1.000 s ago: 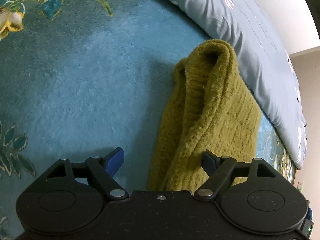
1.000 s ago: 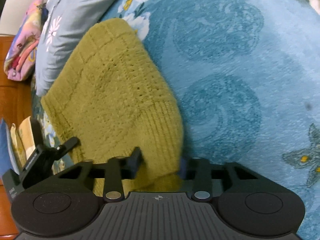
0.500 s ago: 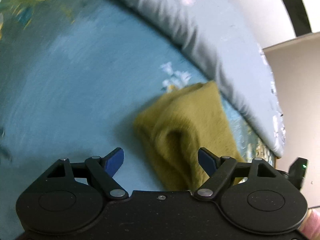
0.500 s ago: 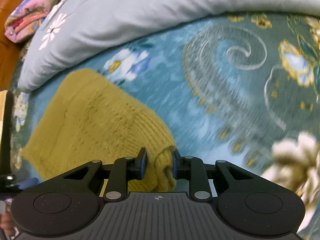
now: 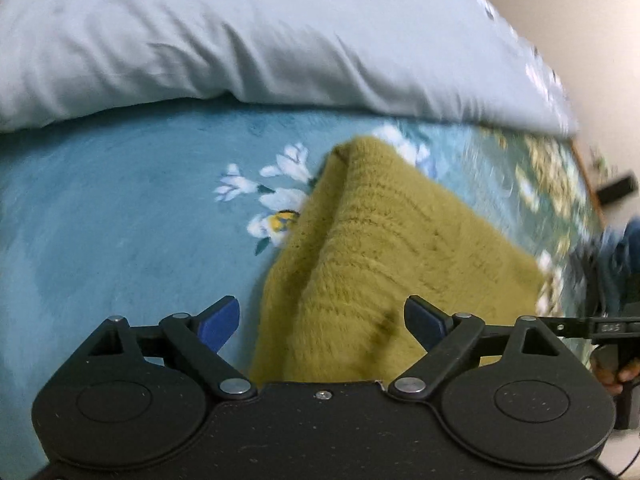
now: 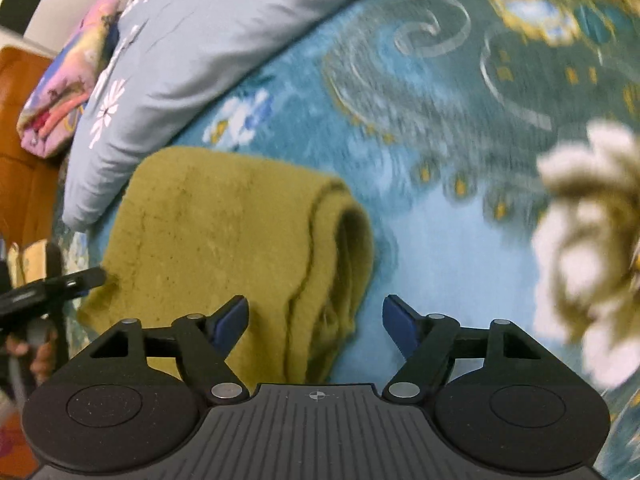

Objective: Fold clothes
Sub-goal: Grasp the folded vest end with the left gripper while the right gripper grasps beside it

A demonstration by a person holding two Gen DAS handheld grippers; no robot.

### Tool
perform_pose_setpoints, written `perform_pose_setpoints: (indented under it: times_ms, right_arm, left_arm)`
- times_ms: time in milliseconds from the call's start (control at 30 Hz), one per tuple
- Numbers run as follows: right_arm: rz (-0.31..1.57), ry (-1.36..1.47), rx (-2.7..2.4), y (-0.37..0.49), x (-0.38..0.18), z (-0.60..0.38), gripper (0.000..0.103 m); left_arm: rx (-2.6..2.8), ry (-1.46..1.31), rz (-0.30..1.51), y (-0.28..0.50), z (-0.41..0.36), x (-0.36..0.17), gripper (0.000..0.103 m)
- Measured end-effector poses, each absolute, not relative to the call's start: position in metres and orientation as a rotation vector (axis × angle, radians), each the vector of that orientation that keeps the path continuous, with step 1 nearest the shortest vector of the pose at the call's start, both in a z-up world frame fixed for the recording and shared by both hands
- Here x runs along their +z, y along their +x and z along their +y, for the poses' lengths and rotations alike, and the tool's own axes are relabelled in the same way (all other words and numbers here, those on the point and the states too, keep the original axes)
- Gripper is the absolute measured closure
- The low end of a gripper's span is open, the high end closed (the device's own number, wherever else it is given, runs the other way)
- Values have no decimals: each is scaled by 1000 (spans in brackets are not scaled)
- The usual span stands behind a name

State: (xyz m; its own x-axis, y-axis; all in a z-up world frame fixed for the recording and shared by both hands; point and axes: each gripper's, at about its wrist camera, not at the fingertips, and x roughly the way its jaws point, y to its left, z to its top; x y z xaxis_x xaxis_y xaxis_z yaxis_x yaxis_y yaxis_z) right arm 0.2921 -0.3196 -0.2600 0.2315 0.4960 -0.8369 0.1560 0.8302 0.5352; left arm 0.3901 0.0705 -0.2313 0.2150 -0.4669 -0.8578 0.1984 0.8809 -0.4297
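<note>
Teal floral bedspread (image 5: 120, 240) stretches under a grey pillow (image 5: 260, 40). On it lies an olive knitted sweater (image 6: 224, 248), folded into a thick bundle. Left gripper (image 5: 322, 322) and right gripper (image 6: 316, 322) hover over it, jaws spread wide, holding nothing. Folding looks nearly complete; next, probably tidying the loose edges.

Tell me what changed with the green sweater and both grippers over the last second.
The right gripper, clamped on the green sweater's folded edge until half a second ago, has opened and let go. The sweater now lies folded on the blue floral blanket beside the grey pillow. The left gripper stayed open, holding nothing.
</note>
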Motion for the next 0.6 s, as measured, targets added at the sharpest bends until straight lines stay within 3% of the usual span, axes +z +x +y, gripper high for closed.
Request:
perform_pose_setpoints:
  times_ms: [233, 433, 533, 600]
  right_arm:
    - [1292, 722, 257, 285, -281, -312, 28]
    - [1244, 801, 287, 284, -291, -308, 19]
    - [1220, 844, 305, 286, -296, -308, 19]
    - [1208, 877, 323, 288, -298, -307, 23]
  left_arm:
    - [-573, -255, 1358, 418, 66, -260, 14]
    - [-650, -288, 1356, 429, 66, -271, 15]
    - [-677, -314, 1363, 432, 67, -273, 20]
    - [-695, -332, 1368, 435, 67, -274, 33]
